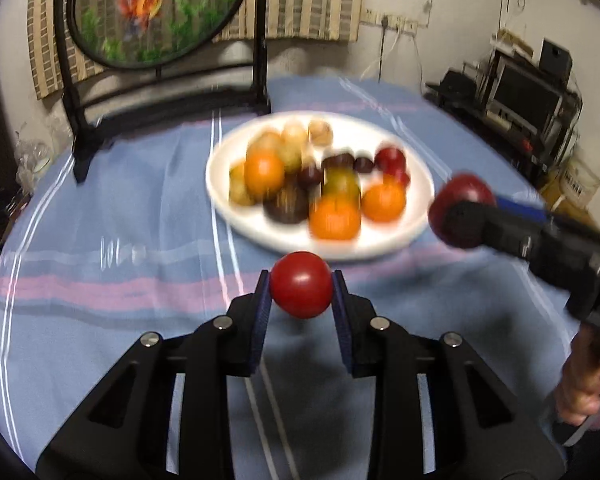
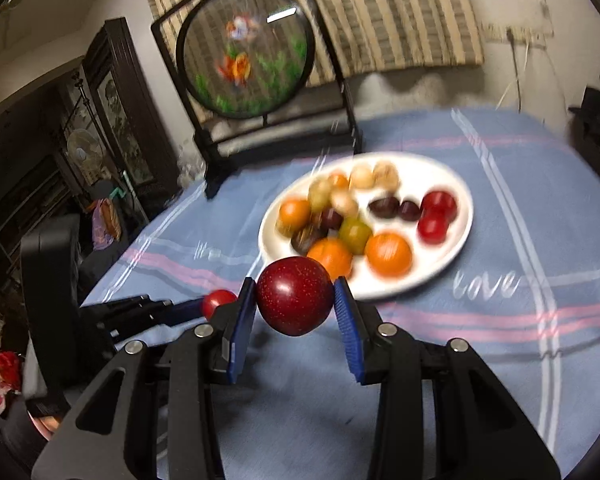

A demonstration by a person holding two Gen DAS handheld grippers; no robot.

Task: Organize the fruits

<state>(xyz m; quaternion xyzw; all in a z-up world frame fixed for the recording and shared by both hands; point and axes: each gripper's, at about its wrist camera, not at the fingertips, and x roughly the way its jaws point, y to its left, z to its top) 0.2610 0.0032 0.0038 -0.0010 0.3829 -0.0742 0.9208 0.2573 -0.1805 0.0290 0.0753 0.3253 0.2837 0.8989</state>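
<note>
My left gripper (image 1: 301, 286) is shut on a small bright red fruit (image 1: 301, 285) and holds it above the cloth, just in front of the white plate (image 1: 236, 216). My right gripper (image 2: 295, 298) is shut on a larger dark red speckled fruit (image 2: 295, 295), near the plate's (image 2: 458, 240) front edge. The plate holds several fruits: oranges (image 2: 389, 253), dark plums (image 2: 384, 207), red ones (image 2: 439, 203) and pale ones (image 2: 385, 175). In the left wrist view the right gripper (image 1: 466, 220) with its dark red fruit (image 1: 460, 196) is at the plate's right. In the right wrist view the left gripper (image 2: 216, 306) is at lower left.
A blue cloth with pink and white stripes (image 2: 520, 320) covers the table. A round painted screen on a black stand (image 1: 156, 12) stands at the back left, behind the plate. Dark furniture (image 1: 520, 92) is off the table's right side.
</note>
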